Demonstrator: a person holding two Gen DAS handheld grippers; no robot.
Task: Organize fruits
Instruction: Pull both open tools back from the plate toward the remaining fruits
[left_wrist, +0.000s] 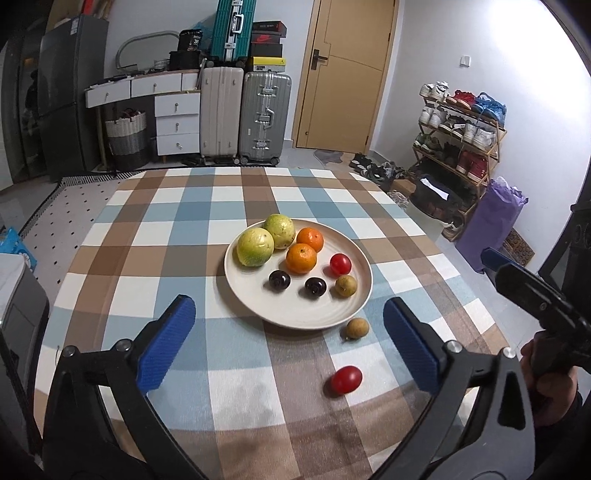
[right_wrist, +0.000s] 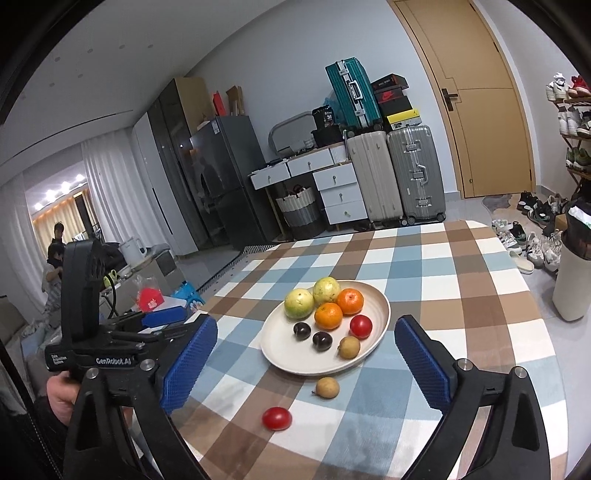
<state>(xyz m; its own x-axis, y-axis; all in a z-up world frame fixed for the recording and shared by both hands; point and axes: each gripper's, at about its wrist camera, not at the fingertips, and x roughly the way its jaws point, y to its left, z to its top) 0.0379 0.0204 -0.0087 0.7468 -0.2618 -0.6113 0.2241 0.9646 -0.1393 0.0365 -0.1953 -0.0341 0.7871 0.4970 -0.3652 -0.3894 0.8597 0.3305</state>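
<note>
A cream plate (left_wrist: 314, 314) (right_wrist: 280, 354) on the checked tablecloth holds two green-yellow guavas (left_wrist: 255, 246), two oranges (left_wrist: 301, 258), two dark plums (left_wrist: 279, 280), a red tomato (left_wrist: 340, 264) and a brown longan (left_wrist: 346, 285). On the cloth in front of the plate lie a second longan (left_wrist: 357, 328) (right_wrist: 327, 387) and a second tomato (left_wrist: 346, 379) (right_wrist: 277, 418). My left gripper (left_wrist: 288, 328) is open and empty, above the near part of the table. My right gripper (right_wrist: 306, 354) is open and empty, to the right of the left one.
The table (left_wrist: 184, 221) is round with a checked cloth. Suitcases (left_wrist: 264, 116), a drawer unit (left_wrist: 177, 123), a door (left_wrist: 347, 74) and a shoe rack (left_wrist: 461, 140) stand beyond it. A white bin (right_wrist: 574, 284) stands right of the table.
</note>
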